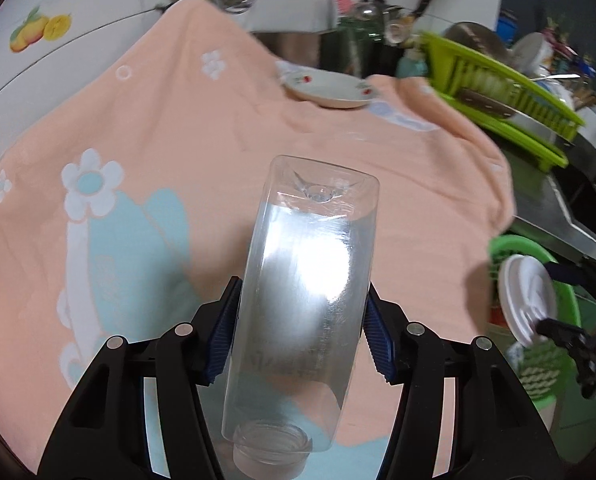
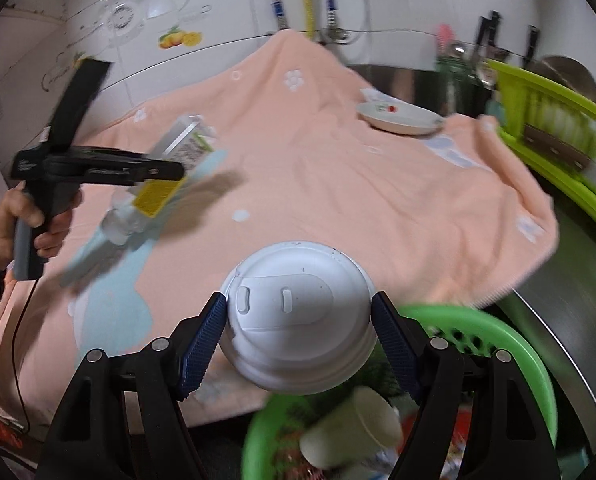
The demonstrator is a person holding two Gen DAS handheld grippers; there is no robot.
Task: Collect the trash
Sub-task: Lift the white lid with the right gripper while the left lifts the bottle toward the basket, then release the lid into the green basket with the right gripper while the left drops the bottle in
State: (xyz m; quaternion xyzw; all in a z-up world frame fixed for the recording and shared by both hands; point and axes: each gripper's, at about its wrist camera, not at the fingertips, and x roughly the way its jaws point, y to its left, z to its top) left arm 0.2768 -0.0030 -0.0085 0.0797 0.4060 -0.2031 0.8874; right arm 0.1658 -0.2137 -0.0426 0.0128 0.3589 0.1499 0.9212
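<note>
Both grippers loaded, one item each.
L gripper [image 1: 300, 332] pinches 1 clear bottle [image 1: 302, 280], frame centre, over the peach towel [image 1: 178, 128]. R gripper [image 2: 298, 330] pinches 1 white lid [image 2: 298, 316], lower centre, above the green basket [image 2: 510, 344] holding 1 paper cup [image 2: 350, 428].

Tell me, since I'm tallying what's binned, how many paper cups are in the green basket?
1 visible: a paper cup lying on its side in the green basket, below the right claw. Others may be hidden beneath.
</note>
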